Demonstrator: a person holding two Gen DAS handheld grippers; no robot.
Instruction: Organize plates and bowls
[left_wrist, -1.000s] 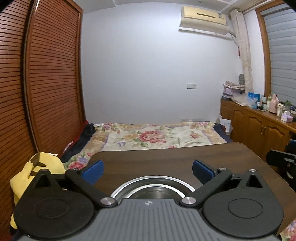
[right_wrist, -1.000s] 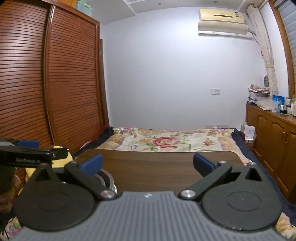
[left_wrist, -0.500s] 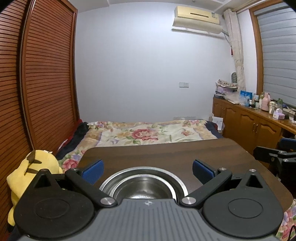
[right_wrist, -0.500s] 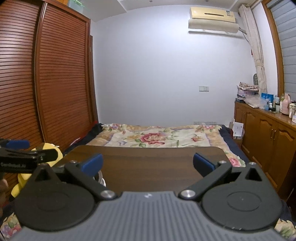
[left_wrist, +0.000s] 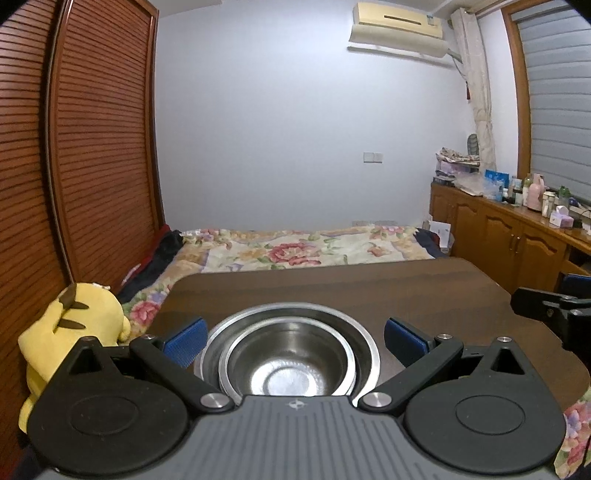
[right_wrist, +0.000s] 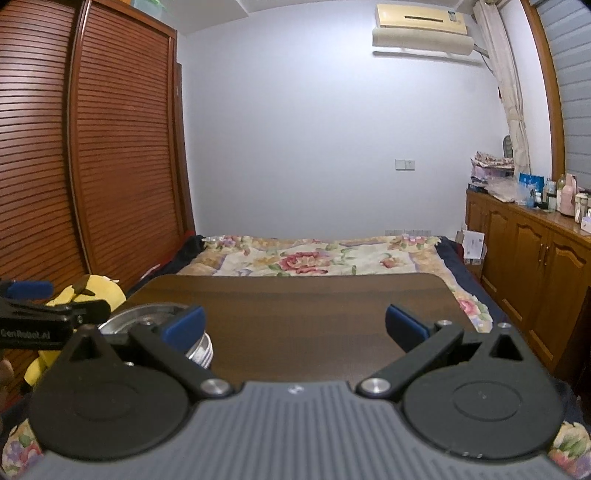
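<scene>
Nested stainless steel bowls (left_wrist: 291, 363) sit on a dark wooden table (left_wrist: 369, 291), a smaller bowl inside a larger one. My left gripper (left_wrist: 295, 338) is open, its blue pads on either side of the bowls and not touching them. In the right wrist view the bowls (right_wrist: 147, 314) show at the left, partly hidden by my left finger. My right gripper (right_wrist: 295, 325) is open and empty over the bare table (right_wrist: 295, 306). The other gripper shows at the left edge there (right_wrist: 44, 314) and at the right edge of the left wrist view (left_wrist: 554, 310).
A yellow plush toy (left_wrist: 70, 325) sits off the table's left edge. A bed with a floral cover (left_wrist: 295, 251) lies beyond the table. Wooden louvered wardrobe doors (left_wrist: 74, 166) stand at left, a wooden cabinet (left_wrist: 517, 236) with bottles at right.
The left gripper has drawn back and tipped down, so the nested bowls show more fully between its pads. The right gripper shifted slightly; more of the bowls shows at its left.
</scene>
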